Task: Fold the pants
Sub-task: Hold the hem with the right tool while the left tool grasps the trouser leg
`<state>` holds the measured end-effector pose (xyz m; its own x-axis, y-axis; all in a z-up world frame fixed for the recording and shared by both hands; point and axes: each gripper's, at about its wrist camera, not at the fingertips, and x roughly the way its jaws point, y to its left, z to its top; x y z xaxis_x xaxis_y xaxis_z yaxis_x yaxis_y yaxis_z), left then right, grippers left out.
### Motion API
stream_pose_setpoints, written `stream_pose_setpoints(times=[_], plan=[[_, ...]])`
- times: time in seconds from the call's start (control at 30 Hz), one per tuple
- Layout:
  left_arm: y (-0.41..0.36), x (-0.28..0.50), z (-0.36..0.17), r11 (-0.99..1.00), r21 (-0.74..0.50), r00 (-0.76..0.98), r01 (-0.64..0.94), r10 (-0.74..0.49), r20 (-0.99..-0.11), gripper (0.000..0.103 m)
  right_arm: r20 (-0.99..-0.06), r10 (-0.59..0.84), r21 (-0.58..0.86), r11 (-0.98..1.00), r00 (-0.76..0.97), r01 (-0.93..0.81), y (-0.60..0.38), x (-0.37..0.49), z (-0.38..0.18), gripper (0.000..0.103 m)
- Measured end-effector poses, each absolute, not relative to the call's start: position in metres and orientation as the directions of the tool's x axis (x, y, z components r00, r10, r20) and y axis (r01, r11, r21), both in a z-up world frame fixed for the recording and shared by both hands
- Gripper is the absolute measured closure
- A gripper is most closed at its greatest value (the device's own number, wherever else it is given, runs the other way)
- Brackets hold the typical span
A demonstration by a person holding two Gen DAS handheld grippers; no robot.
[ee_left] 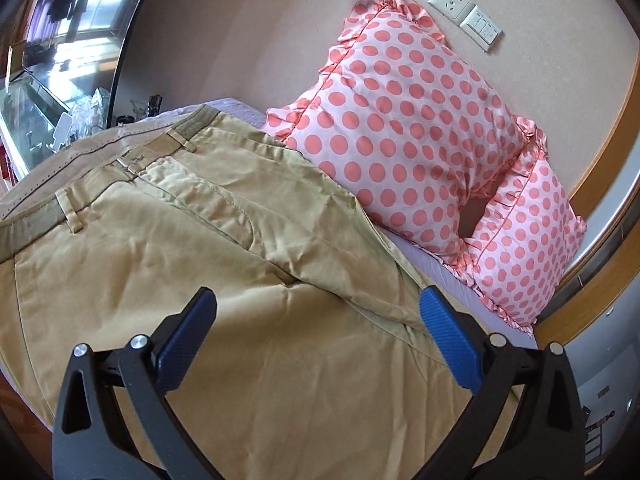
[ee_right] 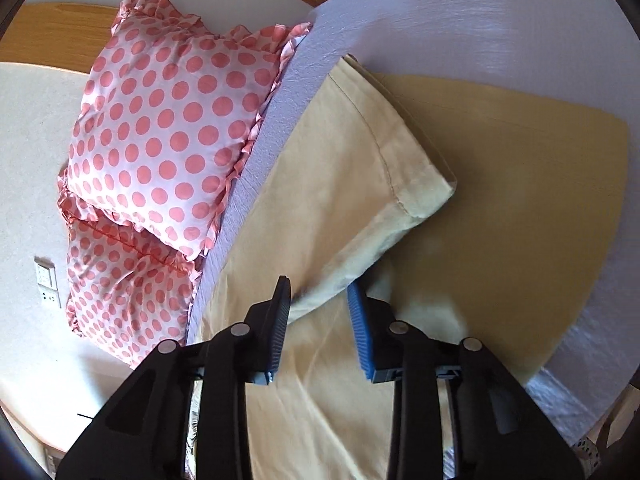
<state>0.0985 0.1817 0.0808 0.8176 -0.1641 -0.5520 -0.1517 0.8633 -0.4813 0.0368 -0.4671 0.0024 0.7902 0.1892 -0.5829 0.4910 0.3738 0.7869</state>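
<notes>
Tan khaki pants (ee_left: pixel 180 240) lie on a bed; the waistband with its belt loops is at the far left of the left wrist view. My left gripper (ee_left: pixel 318 306) is open and empty, hovering just above the crotch and upper leg cloth. In the right wrist view the pant legs (ee_right: pixel 340 200) lie on the lavender sheet (ee_right: pixel 480 20), and one hemmed leg end is folded back over the other leg. My right gripper (ee_right: pixel 320 292) is open, with a raised fold of that leg's cloth between its fingers, not clamped.
Two pink polka-dot pillows (ee_left: pixel 408 120) (ee_right: pixel 168 120) lean against the beige wall beside the pants. Wall sockets (ee_left: pixel 464 12) sit above them. A wooden headboard (ee_right: pixel 52 32) lies beyond. A cluttered glass shelf (ee_left: pixel 48 112) stands past the waistband.
</notes>
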Motion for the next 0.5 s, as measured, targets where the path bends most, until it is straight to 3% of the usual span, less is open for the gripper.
stream_pose_setpoints(times=[0.3, 0.33, 0.37, 0.4, 0.5], plan=[[0.144, 0.116, 0.088, 0.955, -0.265, 0.824, -0.132, -0.043, -0.565, 0.002, -0.579, 0.11, 0.773, 0.389, 0.808, 0.501, -0.458, 0.052, 0.007, 0.065], [0.143, 0.12, 0.088, 0.957, -0.261, 0.82, -0.131, -0.043, -0.571, 0.002, -0.575, 0.094, 0.764, 0.416, 0.813, 0.493, -0.457, 0.058, 0.008, 0.07], [0.143, 0.126, 0.088, 0.957, -0.26, 0.815, -0.128, -0.048, -0.577, 0.002, -0.568, 0.087, 0.759, 0.439, 0.818, 0.481, -0.458, 0.063, 0.006, 0.089], [0.144, 0.133, 0.088, 0.956, -0.263, 0.808, -0.13, -0.052, -0.587, 0.002, -0.541, 0.105, 0.779, 0.437, 0.834, 0.45, -0.46, 0.064, 0.003, 0.098], [0.149, 0.163, 0.088, 0.95, -0.285, 0.777, -0.127, -0.084, -0.624, 0.002, -0.387, 0.11, 0.85, 0.426, 0.915, 0.308, -0.465, 0.046, 0.008, 0.099]])
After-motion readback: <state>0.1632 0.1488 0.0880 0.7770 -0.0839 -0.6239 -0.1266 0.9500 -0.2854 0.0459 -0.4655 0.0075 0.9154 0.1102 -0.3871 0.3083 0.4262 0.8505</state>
